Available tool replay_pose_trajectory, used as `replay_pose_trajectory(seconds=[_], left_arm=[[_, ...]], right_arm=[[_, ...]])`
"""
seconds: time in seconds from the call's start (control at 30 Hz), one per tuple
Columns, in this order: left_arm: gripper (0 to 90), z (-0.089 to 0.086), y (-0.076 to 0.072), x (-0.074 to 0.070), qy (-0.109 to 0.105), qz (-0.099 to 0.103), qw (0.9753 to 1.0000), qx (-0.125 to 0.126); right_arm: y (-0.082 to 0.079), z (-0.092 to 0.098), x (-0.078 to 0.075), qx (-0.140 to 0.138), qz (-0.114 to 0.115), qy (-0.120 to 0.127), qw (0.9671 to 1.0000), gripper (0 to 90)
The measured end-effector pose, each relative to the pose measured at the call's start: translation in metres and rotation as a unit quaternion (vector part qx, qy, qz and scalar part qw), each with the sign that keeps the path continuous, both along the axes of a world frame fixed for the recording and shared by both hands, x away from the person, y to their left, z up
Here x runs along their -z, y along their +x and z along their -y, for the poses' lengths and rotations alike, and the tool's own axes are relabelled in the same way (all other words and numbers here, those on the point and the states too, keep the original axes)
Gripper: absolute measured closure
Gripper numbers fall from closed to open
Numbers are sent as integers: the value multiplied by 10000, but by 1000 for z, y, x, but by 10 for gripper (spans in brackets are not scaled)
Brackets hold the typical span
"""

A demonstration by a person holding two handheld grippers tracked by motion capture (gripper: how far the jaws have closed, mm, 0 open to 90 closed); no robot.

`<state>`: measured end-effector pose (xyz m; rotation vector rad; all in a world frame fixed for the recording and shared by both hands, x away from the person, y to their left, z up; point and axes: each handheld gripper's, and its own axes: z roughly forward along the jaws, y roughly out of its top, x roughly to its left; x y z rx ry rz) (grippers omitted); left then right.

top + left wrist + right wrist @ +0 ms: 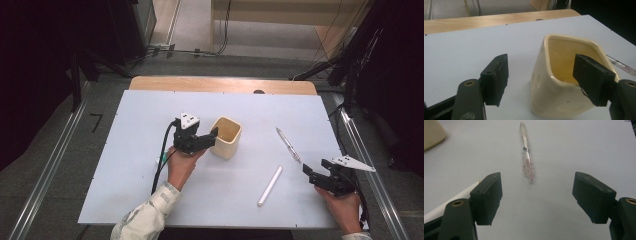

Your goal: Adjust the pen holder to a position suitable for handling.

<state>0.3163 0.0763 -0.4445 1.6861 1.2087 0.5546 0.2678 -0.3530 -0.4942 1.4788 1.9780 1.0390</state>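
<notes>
**A:** Fingers first, left gripper [212, 136]: jaws spread wide, nothing pinched. In the left gripper view one pad [496, 77] stands clear of the cup's outer wall; the other pad [592, 77] hangs over the rim, in front of the hollow. So the near wall of the cup [564, 82] lies between the two pads, not yet touched as far as I can tell.

**B:** And the right gripper [312, 174]?

**A:** Also released, jaws apart, holding nothing. Right gripper view: the pen [527, 157] lies straight ahead, beyond the pads, well apart from them. Its long axis runs nearly along the gripper's line of sight, not across the jaw gap.

**B:** Which hand is nearer to what?

**A:** Left is at the cup [226, 137]; right is nearer the pen [288, 144] and the white stick [270, 186], which lies between the hands on the table [140, 165]. One end of the stick [451, 200] shows just behind the right gripper's left pad.

**B:** Judgement on the next move?

**A:** Left closes on the cup wall. Right would need to advance and turn so the jaws cross the pen's axis.

**B:** Appearance?

**A:** Cup: cream, glossy, squarish with rounded corners, upright, looks empty. Pen: slim, clear barrel with reddish grip end, pale tip pointing away.
</notes>
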Motion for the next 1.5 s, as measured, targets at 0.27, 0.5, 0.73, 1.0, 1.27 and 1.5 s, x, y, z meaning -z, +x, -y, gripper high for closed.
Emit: replay_pose_trajectory(seconds=[0.27, 0.5, 0.73, 1.0, 1.27, 1.5], left_arm=[[251, -11, -8, -4, -200, 100, 9997, -44], [244, -21, -18, -5, -270, 131, 9995, -49], [241, -40, -34, -1, -227, 199, 9992, -252], [184, -72, -46, 9, -134, 124, 9974, -695], [179, -93, -48, 17, -153, 27, 9949, -998], [179, -96, -49, 17, -136, 80, 9940, -1086]], right_arm=[[0, 0, 0, 14, 1, 11, 10000, 225], [0, -1, 0, 15, -2, -2, 10000, 224], [1, -3, 0, -1, 19, -33, 10000, 224], [3, -6, 1, -2, 13, -55, 10000, 224], [3, -6, 2, 10, -4, -73, 10000, 224], [2, -6, 1, 7, 14, -67, 10000, 224]])
